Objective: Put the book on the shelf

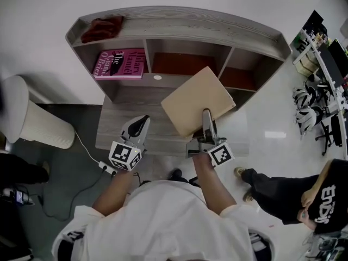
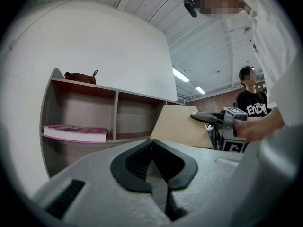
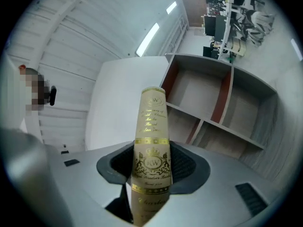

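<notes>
My right gripper (image 1: pixel 207 118) is shut on a tan book (image 1: pixel 197 101), held tilted in front of the middle compartment of the grey shelf (image 1: pixel 179 23). In the right gripper view the book's spine (image 3: pixel 152 126), with gold lettering, stands upright between the jaws of the right gripper (image 3: pixel 151 167), and the shelf (image 3: pixel 232 86) lies beyond it. My left gripper (image 1: pixel 142 123) hovers to the left of the book, its jaws together and empty. In the left gripper view the left gripper (image 2: pixel 152 148) faces the shelf (image 2: pixel 116 112), with the tan book (image 2: pixel 182 124) at right.
A pink book (image 1: pixel 119 63) lies flat in the left compartment. A dark red bag (image 1: pixel 103 27) sits on the shelf's top. A low grey bench (image 1: pixel 117 129) stands before the shelf, a white bin (image 1: pixel 32 121) at left. A person (image 1: pixel 293 194) sits at right.
</notes>
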Demonstrator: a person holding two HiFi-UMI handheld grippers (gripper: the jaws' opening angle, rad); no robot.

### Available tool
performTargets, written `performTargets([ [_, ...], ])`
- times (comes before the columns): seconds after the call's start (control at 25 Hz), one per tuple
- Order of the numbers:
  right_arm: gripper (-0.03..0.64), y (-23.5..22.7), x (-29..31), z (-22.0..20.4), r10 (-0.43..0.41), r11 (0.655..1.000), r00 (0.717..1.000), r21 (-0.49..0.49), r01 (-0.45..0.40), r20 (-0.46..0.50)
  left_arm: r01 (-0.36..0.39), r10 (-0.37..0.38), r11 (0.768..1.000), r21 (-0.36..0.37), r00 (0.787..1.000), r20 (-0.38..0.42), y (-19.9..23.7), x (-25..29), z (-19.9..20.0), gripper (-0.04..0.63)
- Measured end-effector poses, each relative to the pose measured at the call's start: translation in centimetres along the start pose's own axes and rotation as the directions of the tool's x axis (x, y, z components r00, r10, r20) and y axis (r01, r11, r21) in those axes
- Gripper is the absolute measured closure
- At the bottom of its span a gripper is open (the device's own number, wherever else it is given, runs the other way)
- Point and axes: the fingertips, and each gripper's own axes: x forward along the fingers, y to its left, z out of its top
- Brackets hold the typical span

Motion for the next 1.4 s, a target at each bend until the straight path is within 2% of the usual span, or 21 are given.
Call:
performTargets([
  [0.24, 0.419, -2.0, 2.6, 0.2, -0.028, 0.992, 0.998, 0.121, 0.022, 0.052, 0.019, -0.02, 0.999, 0.041, 1.0, 0.015, 1.0, 1.8, 1.1, 0.578],
  [0.4, 0.419, -4.3, 3.6, -0.6, -0.111, 0.97, 0.989, 0.229, 0.086, 0.097, 0.046, -0.047, 0.994, 0.096, 0.999, 0.013, 1.8, 2.7, 1.6, 0.578],
  [0.52, 0.419, -5.3, 4.5, -1.3, -0.162, 0.948, 0.977, 0.296, 0.116, 0.138, 0.062, -0.064, 0.994, 0.094, 0.998, 0.023, 3.1, 3.3, 1.7, 0.578],
  [0.68, 0.419, -5.6, 6.1, -1.9, -0.212, 0.935, 0.957, 0.325, 0.141, 0.197, 0.11, -0.113, 0.991, 0.081, 0.993, 0.035, 4.9, 4.5, 1.9, 0.578],
  [0.92, 0.419, -7.1, 7.0, -3.0, -0.314, 0.913, 0.913, 0.347, 0.215, 0.262, 0.196, -0.2, 0.978, 0.066, 0.978, 0.064, 6.8, 6.6, 2.7, 0.578],
  [1.12, 0.419, -7.8, 7.9, -3.5, -0.362, 0.898, 0.885, 0.362, 0.249, 0.291, 0.25, -0.254, 0.967, 0.055, 0.965, 0.072, 7.5, 7.7, 2.7, 0.578],
  [1.28, 0.419, -8.6, 8.8, -4.1, -0.407, 0.872, 0.863, 0.407, 0.27, 0.299, 0.278, -0.28, 0.96, 0.041, 0.956, 0.082, 7.7, 8.5, 2.7, 0.578],
  [1.4, 0.419, -8.8, 9.1, -4.3, -0.426, 0.863, 0.855, 0.417, 0.285, 0.297, 0.294, -0.295, 0.955, 0.031, 0.952, 0.086, 7.6, 8.9, 2.7, 0.578],
])
